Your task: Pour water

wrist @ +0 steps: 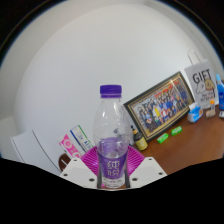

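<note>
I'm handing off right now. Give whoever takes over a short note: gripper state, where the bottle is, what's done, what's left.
Hand-held gripper: fingers closed on the lower body of the water bottle, held upright.
Bottle: purple cap still on, label facing the camera.
Beyond it: a framed photo leaning on the wall.
Done: bottle grasped.
Left: open the cap, pour. No cup or glass is in view.

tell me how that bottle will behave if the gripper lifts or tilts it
The bottle looks like thin clear plastic, so it may flex under a squeeze. It is tall and narrow, so probably apt to tip if nudged. Its purple cap looks closed, so little should spill until opened. It stands between the gripper's fingers.
</note>
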Motion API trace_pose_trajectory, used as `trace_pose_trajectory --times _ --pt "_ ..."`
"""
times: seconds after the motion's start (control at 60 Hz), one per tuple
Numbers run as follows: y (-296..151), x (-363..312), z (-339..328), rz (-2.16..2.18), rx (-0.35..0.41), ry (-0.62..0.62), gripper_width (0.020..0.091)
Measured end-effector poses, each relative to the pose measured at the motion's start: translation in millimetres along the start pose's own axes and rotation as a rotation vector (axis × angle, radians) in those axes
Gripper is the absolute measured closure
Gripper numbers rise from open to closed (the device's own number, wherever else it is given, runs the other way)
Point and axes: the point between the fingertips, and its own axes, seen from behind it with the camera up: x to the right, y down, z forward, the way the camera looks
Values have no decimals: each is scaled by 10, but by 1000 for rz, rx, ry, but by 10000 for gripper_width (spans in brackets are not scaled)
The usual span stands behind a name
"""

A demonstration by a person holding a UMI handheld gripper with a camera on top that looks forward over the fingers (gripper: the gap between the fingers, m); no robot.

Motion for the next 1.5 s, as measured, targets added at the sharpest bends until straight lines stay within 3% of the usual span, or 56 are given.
trace_pose_trajectory --times 0.117,0.383,0.583,0.667,0.783,0.883,1.0,1.267,1.5 --pt "-49 581 -73 -304 -2 70 792" --pt "888 2184 197 -526 -120 135 792" --pt "1356 2657 127 -497 -179 154 781" --pt "1341 2638 73 -515 -134 133 780" --pt "1362 2576 93 -547 -131 129 680" --pt "1352 2578 56 -526 -176 145 577" --pt "1255 2488 -65 -505 -222 153 239" --pt "961 2028 -830 -501 -296 265 249" --pt "796 1328 -1695 -516 -304 345 252"
